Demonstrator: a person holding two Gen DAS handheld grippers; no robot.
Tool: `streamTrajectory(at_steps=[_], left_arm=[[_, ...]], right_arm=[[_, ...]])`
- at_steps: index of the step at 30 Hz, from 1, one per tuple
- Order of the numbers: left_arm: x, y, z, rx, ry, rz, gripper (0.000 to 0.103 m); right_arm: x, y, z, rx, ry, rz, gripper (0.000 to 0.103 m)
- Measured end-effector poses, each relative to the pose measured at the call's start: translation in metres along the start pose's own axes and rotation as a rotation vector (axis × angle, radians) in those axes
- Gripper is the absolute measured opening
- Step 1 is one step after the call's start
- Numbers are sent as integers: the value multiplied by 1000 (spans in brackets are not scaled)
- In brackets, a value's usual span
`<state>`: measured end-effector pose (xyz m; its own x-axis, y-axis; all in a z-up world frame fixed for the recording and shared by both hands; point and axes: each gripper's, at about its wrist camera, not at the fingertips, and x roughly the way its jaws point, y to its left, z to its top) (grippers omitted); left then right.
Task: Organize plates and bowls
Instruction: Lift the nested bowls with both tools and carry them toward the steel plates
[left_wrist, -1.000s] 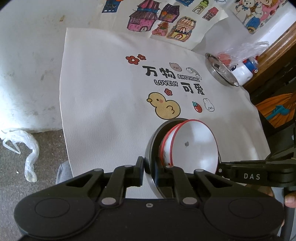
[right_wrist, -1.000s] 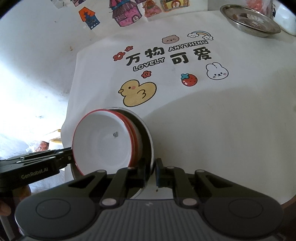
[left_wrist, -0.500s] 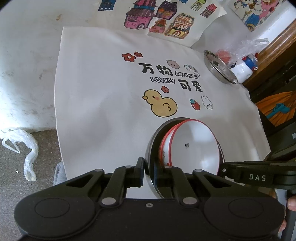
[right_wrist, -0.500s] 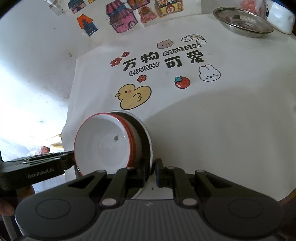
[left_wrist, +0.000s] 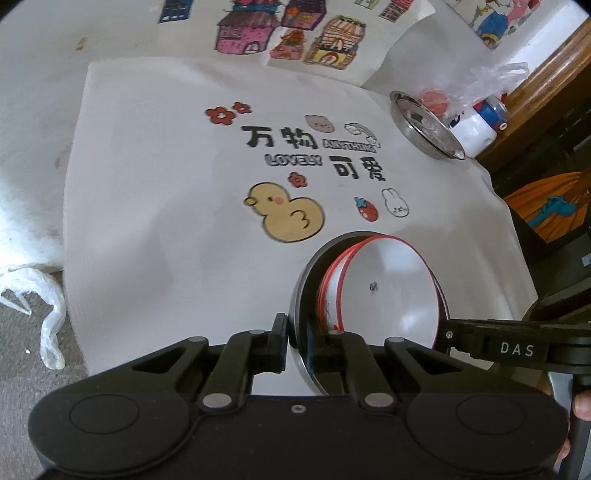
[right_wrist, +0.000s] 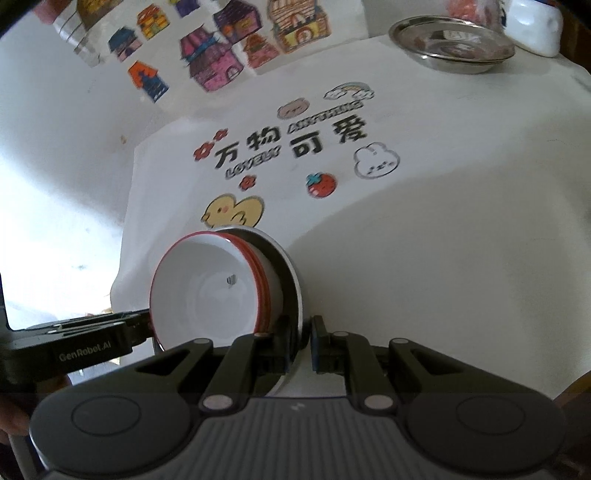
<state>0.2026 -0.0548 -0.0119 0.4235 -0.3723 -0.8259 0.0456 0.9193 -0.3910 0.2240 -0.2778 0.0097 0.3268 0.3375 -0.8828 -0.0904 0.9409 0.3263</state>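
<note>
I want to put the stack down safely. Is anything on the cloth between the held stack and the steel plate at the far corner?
Nothing visible: the printed cloth lies bare between the stack and the steel plate.

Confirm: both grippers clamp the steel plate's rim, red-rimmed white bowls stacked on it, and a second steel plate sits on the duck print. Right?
One error. The second steel plate is not on the duck print; it sits at the cloth's far corner, per the right wrist view. The rest holds: left gripper and right gripper clamp the held plate carrying the bowls.
</note>
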Motion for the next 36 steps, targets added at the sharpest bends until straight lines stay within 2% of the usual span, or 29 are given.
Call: streamTrajectory(at_steps=[19, 36], left_arm=[[64, -60, 68, 82, 12, -50, 7], [123, -108, 132, 154, 4, -57, 6]], right_arm=[[-9, -77, 61, 110, -77, -20, 12], [-2, -141, 123, 142, -122, -53, 12]])
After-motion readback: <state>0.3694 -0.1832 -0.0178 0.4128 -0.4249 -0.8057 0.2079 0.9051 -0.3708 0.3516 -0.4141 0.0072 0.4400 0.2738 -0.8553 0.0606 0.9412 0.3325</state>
